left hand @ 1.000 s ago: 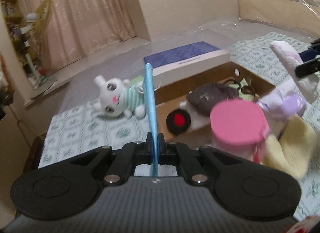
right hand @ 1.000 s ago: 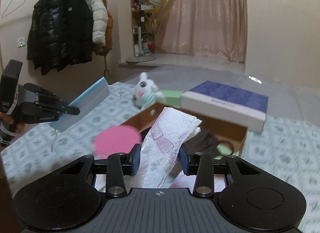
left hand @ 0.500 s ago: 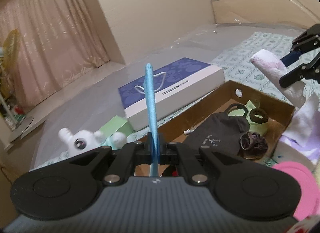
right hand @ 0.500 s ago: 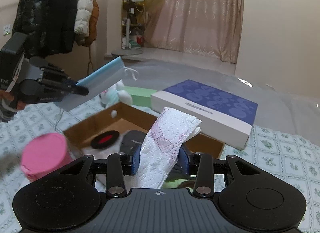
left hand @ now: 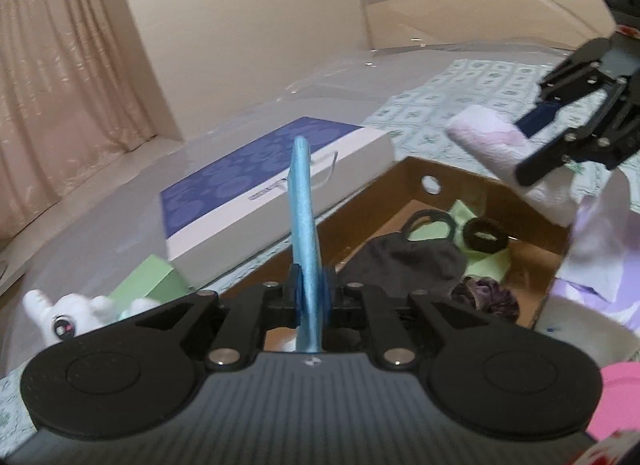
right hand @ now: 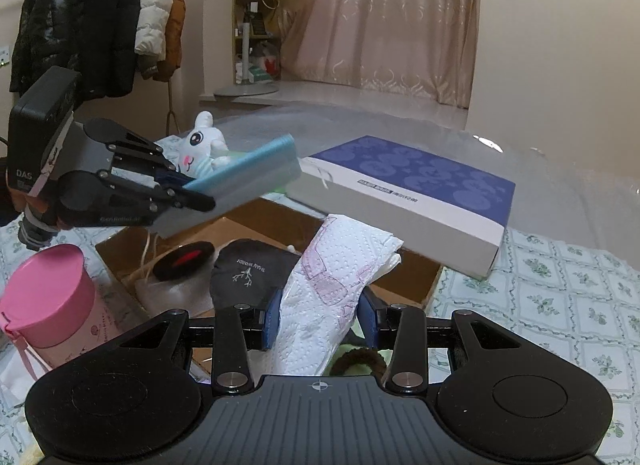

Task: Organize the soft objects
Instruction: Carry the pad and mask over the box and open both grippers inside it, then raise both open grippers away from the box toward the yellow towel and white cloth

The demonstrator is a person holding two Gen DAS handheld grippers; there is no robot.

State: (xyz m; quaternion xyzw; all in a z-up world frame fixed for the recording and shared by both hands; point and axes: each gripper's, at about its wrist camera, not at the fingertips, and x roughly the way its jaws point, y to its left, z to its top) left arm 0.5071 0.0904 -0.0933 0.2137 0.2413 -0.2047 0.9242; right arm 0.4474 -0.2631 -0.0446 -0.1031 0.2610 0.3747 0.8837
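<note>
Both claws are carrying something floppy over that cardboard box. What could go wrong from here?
1. The left gripper pinches only the near end of the blue face mask, so it might slip out beside the cardboard box.
2. The tissue pack in the right gripper bulges between the pads and may twist free.
3. The two grippers are close over the box and could collide.

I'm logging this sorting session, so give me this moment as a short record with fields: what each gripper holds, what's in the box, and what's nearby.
left gripper: shut on blue face mask
right gripper: shut on white tissue pack
cardboard box: holds dark pouch, black hair ties
beside box: pink canister, bunny plush, blue-topped flat box
</note>
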